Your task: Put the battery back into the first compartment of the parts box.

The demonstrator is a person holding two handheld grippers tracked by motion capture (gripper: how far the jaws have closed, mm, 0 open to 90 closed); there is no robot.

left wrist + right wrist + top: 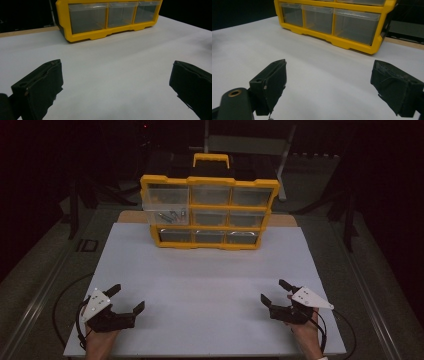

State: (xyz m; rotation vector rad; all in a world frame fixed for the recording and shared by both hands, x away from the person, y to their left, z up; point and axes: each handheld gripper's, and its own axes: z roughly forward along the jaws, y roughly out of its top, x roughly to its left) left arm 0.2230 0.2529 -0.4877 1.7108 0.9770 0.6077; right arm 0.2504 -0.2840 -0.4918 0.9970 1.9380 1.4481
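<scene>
Left claw [129, 299]: rests at the near left corner of the worktop [210, 285], held in a hand [100, 342]; jaws spread wide, nothing between them.
Right claw [275, 292]: rests at the near right corner, held in a hand [307, 332]; jaws spread wide, nothing between them.
Drawer cabinet [209, 212]: yellow frame, clear drawers in three rows of three, black-and-yellow handle on top; stands upright at the far middle of the worktop, well apart from both claws.
Pulled drawer [165, 215]: left column, middle row; sticks out past the frame; small metal parts lie inside, too small to identify.
Bottom row of drawers [107, 16]: pushed in; contents cannot be told.
Cables: one trails from each claw over the near edge.
</scene>
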